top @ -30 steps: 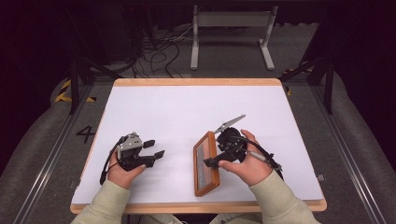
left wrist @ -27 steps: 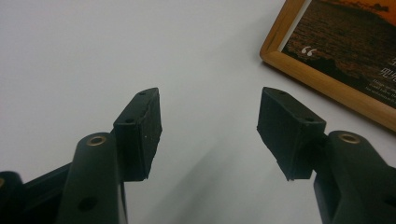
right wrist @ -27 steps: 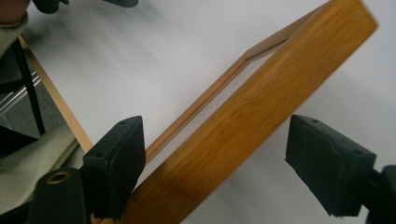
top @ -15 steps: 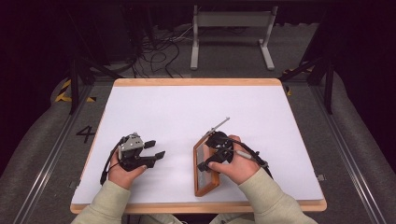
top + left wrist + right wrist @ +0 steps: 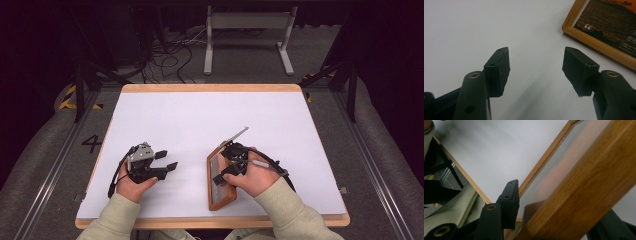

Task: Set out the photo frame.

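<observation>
From the high view, a rectangular wooden-framed picture point(image 5: 220, 186) lies flat on the white table top with a light wood rim point(image 5: 210, 88), near the front edge and a little right of the middle, its long side running away from the person. The right gripper point(image 5: 226, 175), held in the right hand point(image 5: 255, 176), sits over the frame's right long side about halfway along, and a thin grey plate juts up and back from it. The left gripper point(image 5: 164, 161), in the left hand point(image 5: 134, 186), rests on the bare table well to the left of the frame, its jaws pointing toward it.

The right gripper view shows what the high view cannot: the frame's broad oak-coloured rail runs between the two black jaws. These jaws have just been closing, with one pad point(image 5: 509, 202) lying over the glass beside the inner edge of the rail; the other jaw is mostly hidden behind the wood, so whether the pads already press on it cannot be told. A pale sleeve shows at the lower left there.

The left gripper view shows its own jaws standing wide apart with nothing but white table between them. Beyond lies a corner of the frame, holding a dark print of orange sky over water, with white quotation marks and small white writing too small to read.
</observation>
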A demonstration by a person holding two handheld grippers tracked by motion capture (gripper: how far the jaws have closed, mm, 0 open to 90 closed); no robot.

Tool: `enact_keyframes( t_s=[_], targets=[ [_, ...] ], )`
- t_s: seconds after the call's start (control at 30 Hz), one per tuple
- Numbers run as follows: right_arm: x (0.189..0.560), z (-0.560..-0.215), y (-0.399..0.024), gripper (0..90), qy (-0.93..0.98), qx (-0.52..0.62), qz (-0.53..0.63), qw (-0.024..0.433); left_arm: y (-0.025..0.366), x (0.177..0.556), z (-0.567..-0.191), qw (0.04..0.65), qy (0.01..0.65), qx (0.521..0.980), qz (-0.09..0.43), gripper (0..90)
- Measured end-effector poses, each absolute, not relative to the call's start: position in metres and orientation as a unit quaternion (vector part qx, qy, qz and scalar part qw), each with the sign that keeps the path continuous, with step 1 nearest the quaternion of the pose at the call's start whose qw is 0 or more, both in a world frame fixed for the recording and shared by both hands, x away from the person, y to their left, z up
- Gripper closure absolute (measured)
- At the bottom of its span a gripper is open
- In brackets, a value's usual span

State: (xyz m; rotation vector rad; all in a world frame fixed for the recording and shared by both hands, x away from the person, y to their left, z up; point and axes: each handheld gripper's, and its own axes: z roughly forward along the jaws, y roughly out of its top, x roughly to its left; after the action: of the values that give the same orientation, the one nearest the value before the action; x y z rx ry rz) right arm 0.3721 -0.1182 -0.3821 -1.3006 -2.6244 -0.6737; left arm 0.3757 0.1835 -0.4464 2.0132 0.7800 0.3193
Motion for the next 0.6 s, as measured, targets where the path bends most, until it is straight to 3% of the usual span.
enact_keyframes(
  t_s=[0.37,0.6],
  targets=[
    [0.3722,-0.3803,-0.1184,60.7,-0.851,-0.476,-0.211,0.065,0.185,0.3766,-0.4468,0.463,0.319,0.817,0.13,39.0],
    [0.3781,-0.3774,-0.1273,74.8,-0.829,-0.484,-0.252,0.122,0.1864,0.377,-0.4467,0.468,0.325,0.812,0.126,38.6]
  ],
)
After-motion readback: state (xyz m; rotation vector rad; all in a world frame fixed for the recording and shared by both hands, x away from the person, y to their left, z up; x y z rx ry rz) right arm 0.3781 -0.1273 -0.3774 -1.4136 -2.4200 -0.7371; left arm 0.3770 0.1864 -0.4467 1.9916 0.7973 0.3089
